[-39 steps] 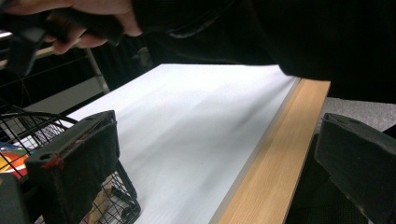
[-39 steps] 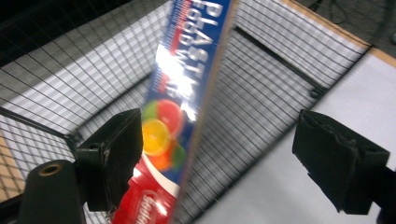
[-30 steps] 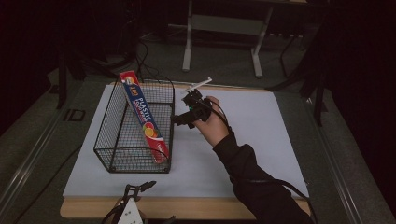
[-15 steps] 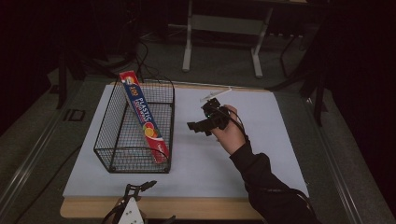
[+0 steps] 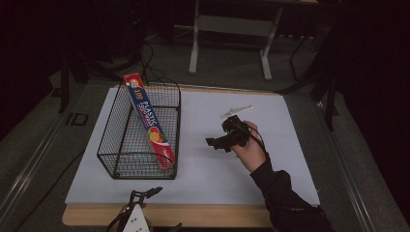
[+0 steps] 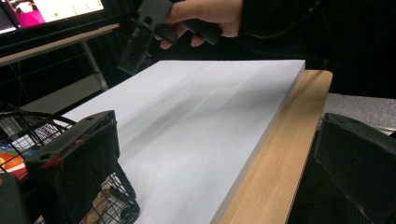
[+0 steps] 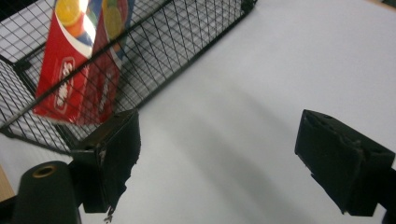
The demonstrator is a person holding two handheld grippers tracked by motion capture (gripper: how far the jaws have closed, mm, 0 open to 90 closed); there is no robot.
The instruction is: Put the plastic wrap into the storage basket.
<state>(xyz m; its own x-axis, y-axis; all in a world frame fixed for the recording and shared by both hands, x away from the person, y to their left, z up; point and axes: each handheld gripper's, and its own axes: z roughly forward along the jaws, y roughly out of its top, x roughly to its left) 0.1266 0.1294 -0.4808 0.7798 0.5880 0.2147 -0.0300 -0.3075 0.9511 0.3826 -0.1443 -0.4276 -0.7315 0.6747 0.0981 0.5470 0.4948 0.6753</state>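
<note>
My right gripper (image 5: 218, 143) hangs over the white board (image 5: 203, 169), jaws spread wide, empty, just right of the wire basket (image 5: 121, 166). The red plastic-wrap box (image 5: 148, 121) leans tilted inside the basket, top end above the rim. My left gripper (image 5: 145, 194) sits at the near edge, jaws wide, empty.

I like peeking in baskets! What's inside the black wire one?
The wire basket holds one long red plastic wrap box, leaning along its right side with its top poking over the rim. The bit of basket floor under the box is covered.
</note>
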